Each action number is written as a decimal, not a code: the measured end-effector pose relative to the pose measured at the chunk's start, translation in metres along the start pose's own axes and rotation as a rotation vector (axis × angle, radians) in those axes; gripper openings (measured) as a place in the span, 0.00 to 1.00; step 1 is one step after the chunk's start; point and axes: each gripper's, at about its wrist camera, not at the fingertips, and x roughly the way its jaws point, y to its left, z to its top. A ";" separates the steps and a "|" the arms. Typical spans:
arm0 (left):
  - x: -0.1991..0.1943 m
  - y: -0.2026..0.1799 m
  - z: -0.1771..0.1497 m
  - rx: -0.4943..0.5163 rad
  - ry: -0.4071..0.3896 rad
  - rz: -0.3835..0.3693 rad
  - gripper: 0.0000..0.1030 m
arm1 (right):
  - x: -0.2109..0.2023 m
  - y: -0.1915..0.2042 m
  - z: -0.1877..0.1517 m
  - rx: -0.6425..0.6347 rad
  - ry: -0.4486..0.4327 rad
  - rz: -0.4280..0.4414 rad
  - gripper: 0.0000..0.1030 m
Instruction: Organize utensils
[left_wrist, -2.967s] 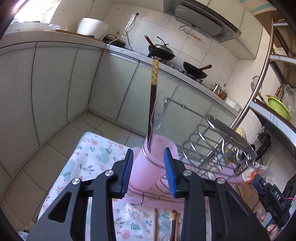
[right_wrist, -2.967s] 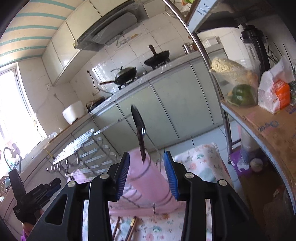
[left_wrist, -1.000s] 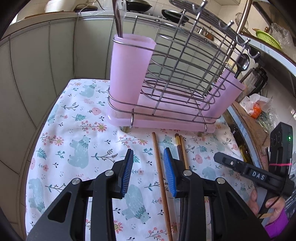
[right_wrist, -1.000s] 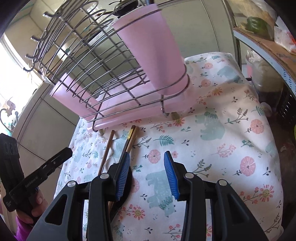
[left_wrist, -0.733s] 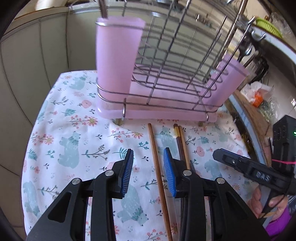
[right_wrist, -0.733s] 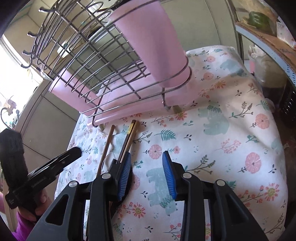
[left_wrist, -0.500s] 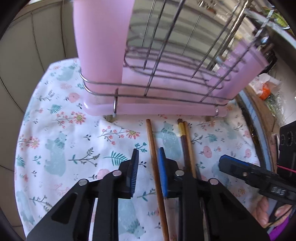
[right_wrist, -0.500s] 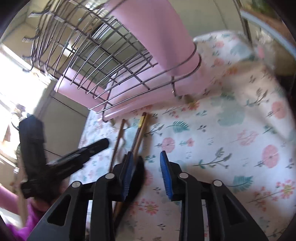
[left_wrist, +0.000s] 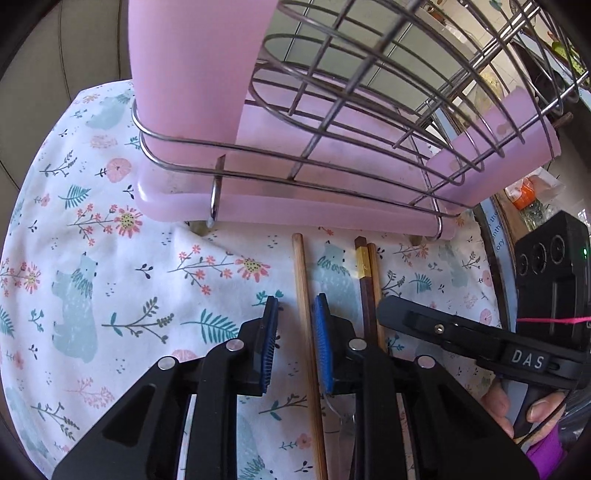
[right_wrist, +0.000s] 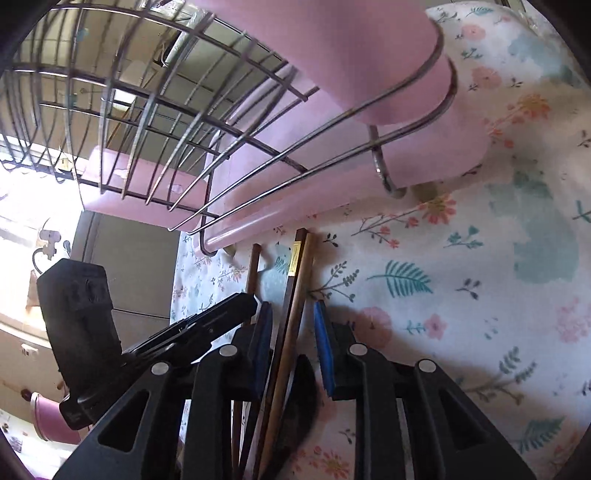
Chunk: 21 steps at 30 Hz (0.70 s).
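Observation:
A light wooden chopstick (left_wrist: 302, 280) lies on the floral cloth between the blue pads of my left gripper (left_wrist: 296, 317). The jaws stand narrow and a gap shows on each side, so it is open. Just right of it lie a dark chopstick with a gold band (left_wrist: 364, 280) and a paler one beside it. In the right wrist view that pair (right_wrist: 293, 295) runs between the pads of my right gripper (right_wrist: 292, 314). Its jaws are closing but the pads are not pressing. A black spoon bowl (right_wrist: 303, 391) lies under them.
The wire rack with its pink tray (left_wrist: 295, 214) and pink cups (left_wrist: 192, 74) stands close behind the chopsticks. The two grippers are side by side, the right one's finger (left_wrist: 436, 325) almost at my left one. A hand (left_wrist: 517, 406) holds its grip. Cabinets stand beyond the cloth (left_wrist: 92, 258).
Both grippers have come down and forward to the chopsticks by the rack. Both pairs of jaws have narrowed around them, the left around one stick, the right around the pair.

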 end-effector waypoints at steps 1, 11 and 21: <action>0.001 0.000 0.000 0.007 0.000 0.003 0.19 | 0.002 0.000 0.001 0.001 0.003 0.005 0.17; -0.005 -0.003 0.003 0.027 -0.039 0.001 0.05 | -0.009 -0.006 -0.001 0.014 -0.041 0.012 0.08; -0.049 0.001 -0.004 0.018 -0.133 -0.046 0.05 | -0.044 0.003 -0.010 -0.025 -0.131 0.023 0.08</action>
